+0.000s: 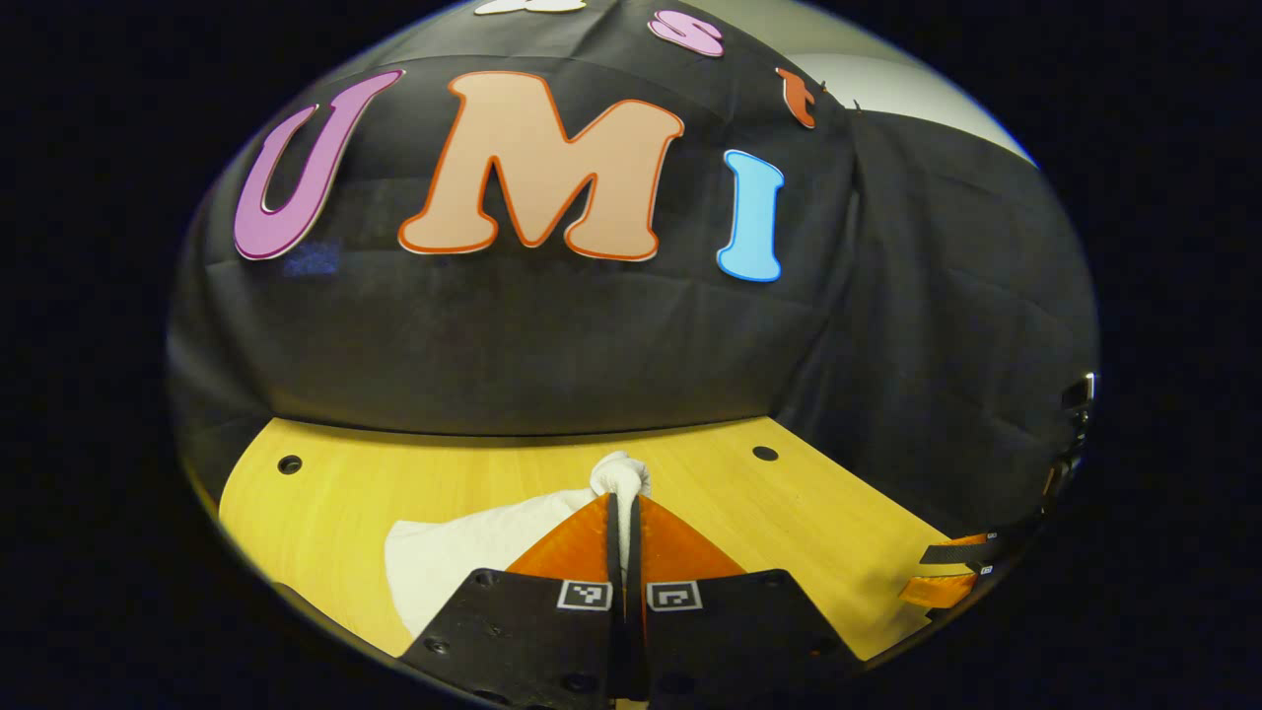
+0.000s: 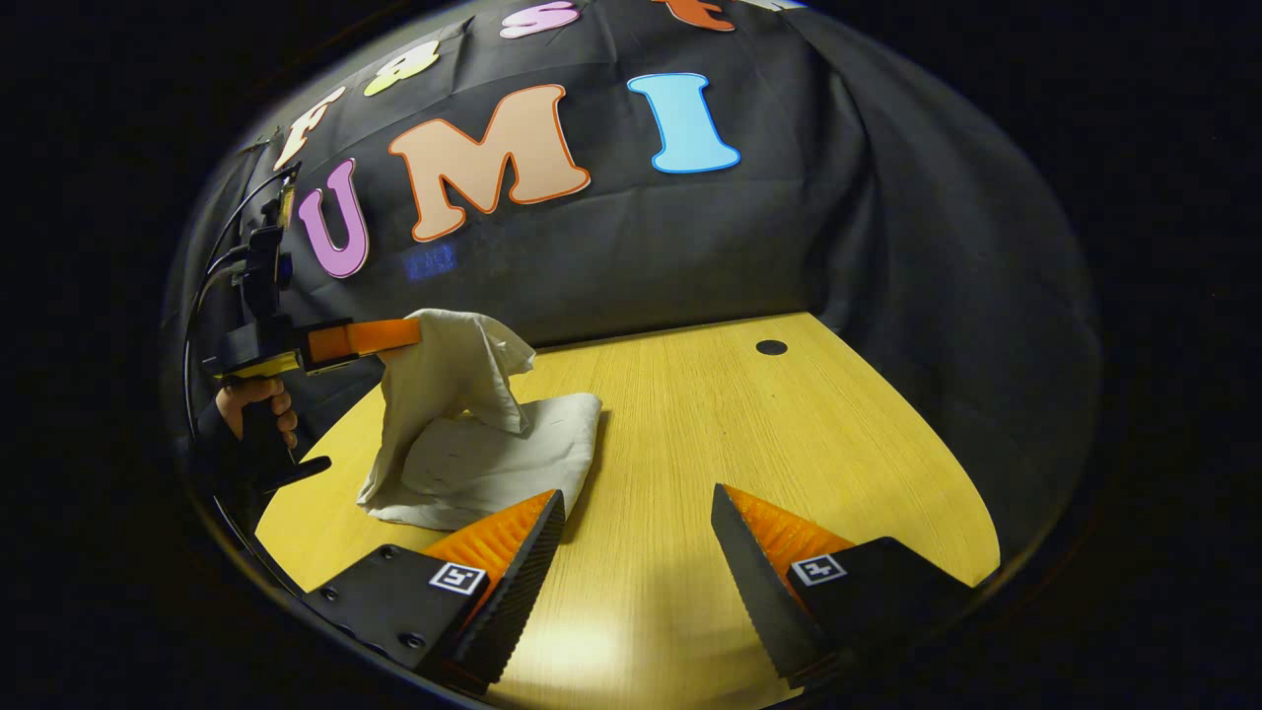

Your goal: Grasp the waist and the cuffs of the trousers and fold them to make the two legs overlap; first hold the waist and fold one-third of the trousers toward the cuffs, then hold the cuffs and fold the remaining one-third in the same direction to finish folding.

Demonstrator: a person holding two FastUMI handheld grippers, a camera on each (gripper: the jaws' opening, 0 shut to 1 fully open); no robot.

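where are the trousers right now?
In the right gripper view the trousers lie on the left part of the wooden table, one end lifted by the left claw; the open right claw hovers beside them.

Each gripper, left gripper (image 1: 625, 513) and right gripper (image 2: 636, 537), has black screwed mounting plates bearing small square black-and-white markers. Black cables loop above the left gripper's body, held by a dark-sleeved hand (image 2: 258, 402).

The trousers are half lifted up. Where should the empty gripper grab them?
Probably the free edge lying flat on the table, at the near corner of the trousers, coming in low from the front. The left gripper already pinches the raised end, and the right gripper sits open just beside that corner.
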